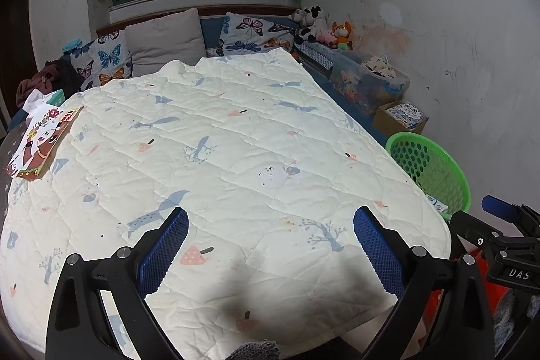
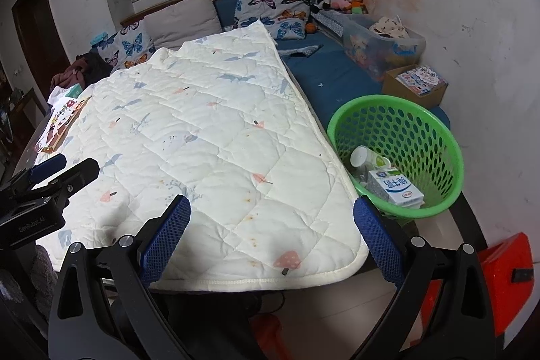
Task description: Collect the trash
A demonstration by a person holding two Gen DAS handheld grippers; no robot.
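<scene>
Both the left gripper (image 1: 270, 226) and right gripper (image 2: 271, 216) are hovering spread and empty over the quilt (image 1: 216, 157), while a milk carton (image 2: 395, 188) and cup (image 2: 359, 156) are lying in the green basket (image 2: 435, 208) (collection looks finished, no trash showing elsewhere).

Two black handheld grippers with blue pads

Left gripper (image 1: 271, 218) and right gripper (image 2: 272, 208): black triangular-cutout arms; silver pivot screws; blue mesh-textured finger pads (image 1: 167, 247); white lettering "GenRobot.AI" on one body, "DAS" on the other.
</scene>
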